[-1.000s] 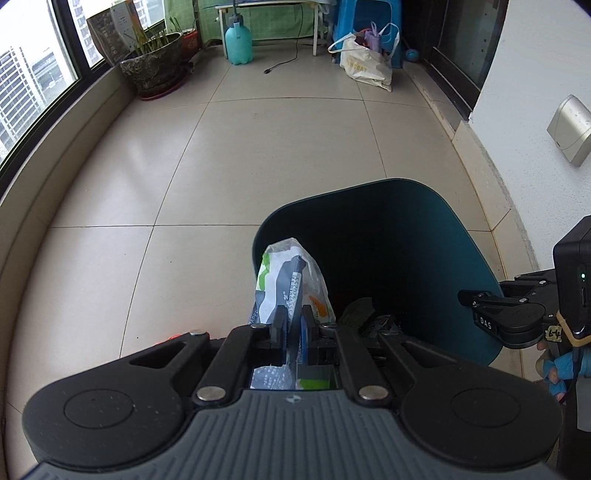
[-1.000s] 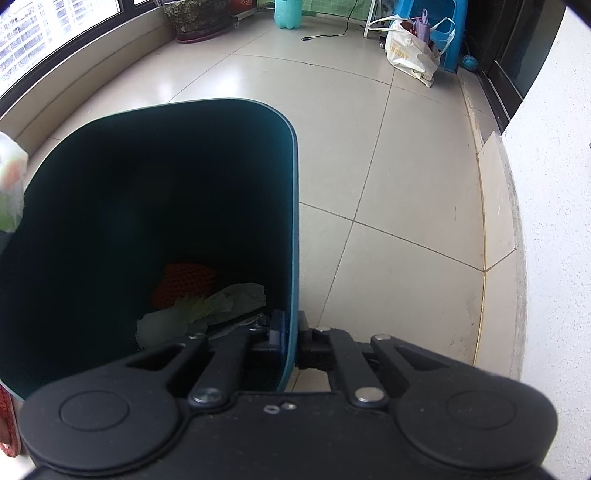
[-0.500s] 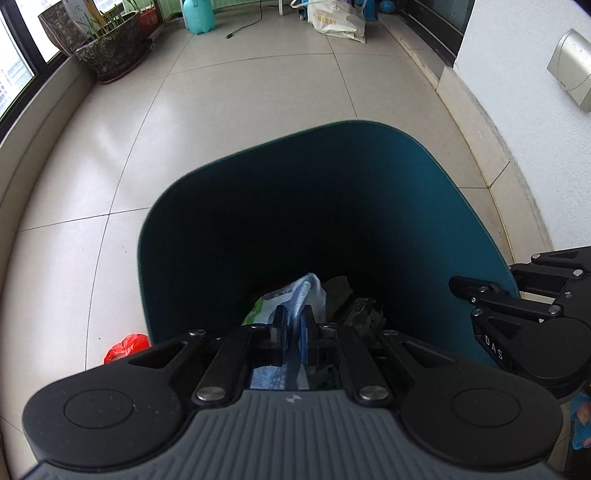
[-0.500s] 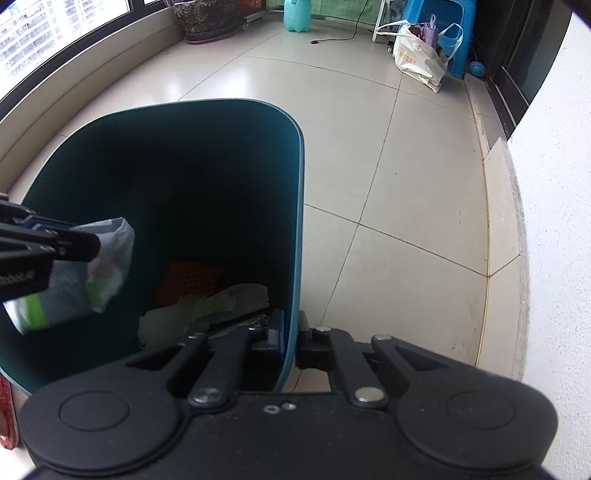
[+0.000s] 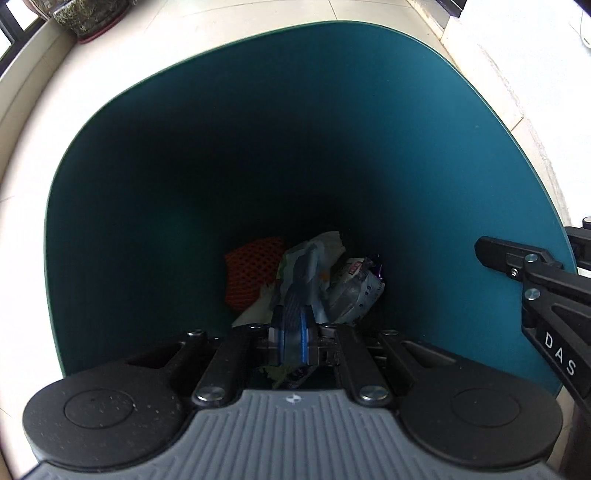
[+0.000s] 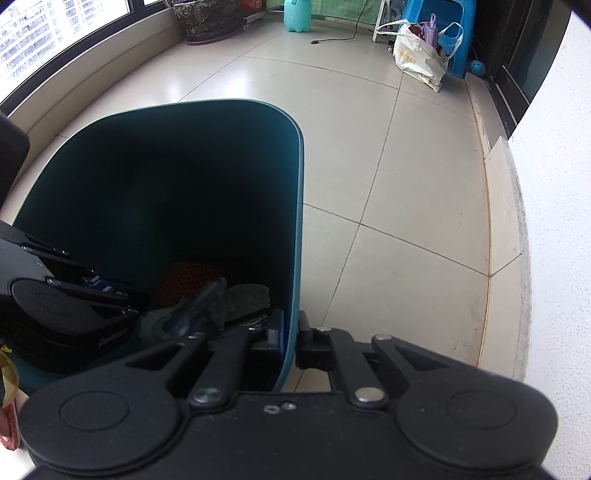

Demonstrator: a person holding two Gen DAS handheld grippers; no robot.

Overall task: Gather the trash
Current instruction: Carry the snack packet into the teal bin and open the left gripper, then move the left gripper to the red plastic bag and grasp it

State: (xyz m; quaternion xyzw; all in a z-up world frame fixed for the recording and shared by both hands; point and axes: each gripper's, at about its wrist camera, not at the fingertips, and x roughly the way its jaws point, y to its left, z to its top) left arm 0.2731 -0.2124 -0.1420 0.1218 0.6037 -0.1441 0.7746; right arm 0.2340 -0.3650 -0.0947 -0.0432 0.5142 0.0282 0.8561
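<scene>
Teal bin (image 5: 155, 206) on tiled floor (image 6: 406, 229) | left gripper (image 5: 294, 325): inside bin, jaws clamped on crumpled wrapper (image 5: 308, 266) | right gripper (image 6: 290, 338): jaws pinching bin's side wall | bottom: orange mesh (image 5: 247, 273), other wrappers.

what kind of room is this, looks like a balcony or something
Probably an enclosed balcony or sunroom in a flat: a tiled floor, a curved window looking out on tall buildings, and a potted plant by the sill.

Teal bin (image 5: 147, 155); orange mesh net (image 5: 249, 271); beige tile floor (image 6: 406, 184).
</scene>
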